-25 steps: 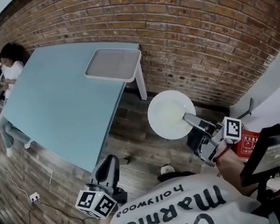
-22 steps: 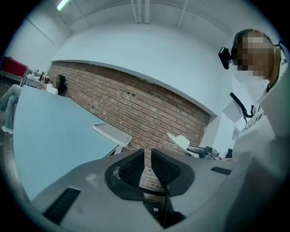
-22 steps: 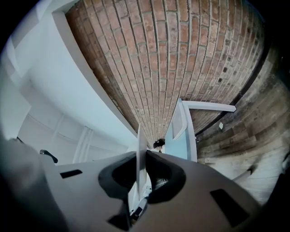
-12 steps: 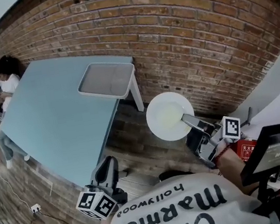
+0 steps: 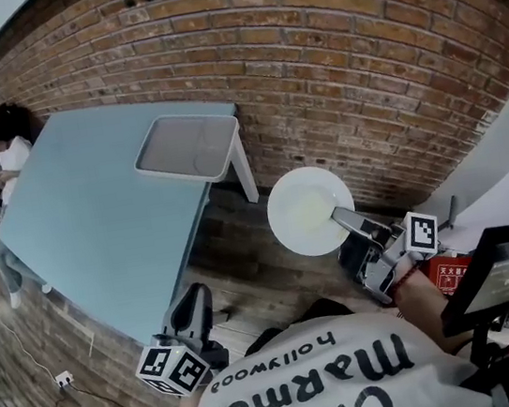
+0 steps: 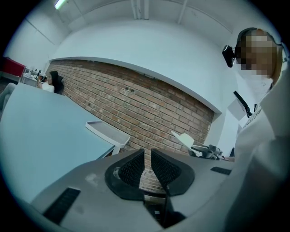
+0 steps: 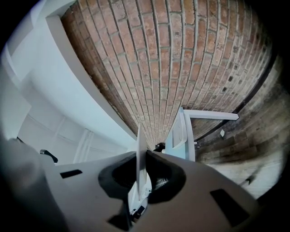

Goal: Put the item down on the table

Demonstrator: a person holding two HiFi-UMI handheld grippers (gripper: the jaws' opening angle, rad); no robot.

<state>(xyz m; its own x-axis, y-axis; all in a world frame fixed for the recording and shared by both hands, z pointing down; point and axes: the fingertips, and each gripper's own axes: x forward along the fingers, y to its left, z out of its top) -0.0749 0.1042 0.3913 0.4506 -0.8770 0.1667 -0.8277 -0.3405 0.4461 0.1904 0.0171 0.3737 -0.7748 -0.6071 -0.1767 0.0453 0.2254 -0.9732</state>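
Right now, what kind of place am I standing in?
Probably an indoor workroom or studio-style office: a bare brick wall, a wood-plank floor, and a large pale blue table with a white tray on it; another person is beyond its far end.

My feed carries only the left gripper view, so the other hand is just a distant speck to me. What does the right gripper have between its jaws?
Observer: The right gripper is shut on the rim of a white plate. The right gripper view shows the plate edge-on between the jaws.
Operator: Is the plate above the table?
Observer: No. In the head view it hangs over the wooden floor, to the right of the blue table and apart from it.
Operator: Where does my left gripper sit in the room?
Observer: The left gripper is low, just off the table's near corner, over the floor.
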